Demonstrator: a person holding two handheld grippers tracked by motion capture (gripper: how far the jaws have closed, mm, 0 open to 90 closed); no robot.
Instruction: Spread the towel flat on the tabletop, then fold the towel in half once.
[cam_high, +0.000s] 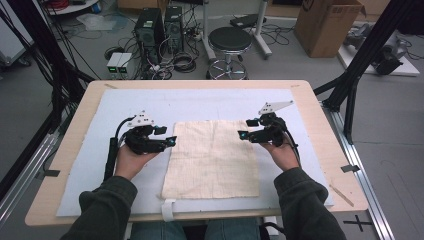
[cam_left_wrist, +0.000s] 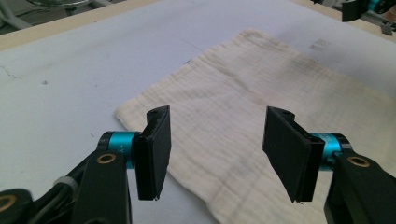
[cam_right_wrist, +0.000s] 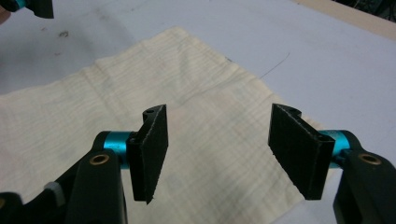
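A cream cloth (cam_high: 212, 160) lies flat on the pale blue mat (cam_high: 100, 165) in the middle of the table. My left gripper (cam_high: 166, 136) hovers at the cloth's left edge, near its far corner, jaws open and empty. In the left gripper view the open left gripper (cam_left_wrist: 219, 156) frames that cloth (cam_left_wrist: 243, 107) edge. My right gripper (cam_high: 247, 129) sits at the cloth's right edge near the far right corner, also open. In the right gripper view the right gripper (cam_right_wrist: 224, 154) stands apart above the cloth (cam_right_wrist: 140, 93), nothing between the jaws.
The wooden table (cam_high: 325, 150) edge rings the mat. A white strap (cam_high: 168, 209) hangs at the front edge. Beyond the table stand a black stool (cam_high: 229, 40), computer towers (cam_high: 150, 27) with cables, and a cardboard box (cam_high: 327, 25).
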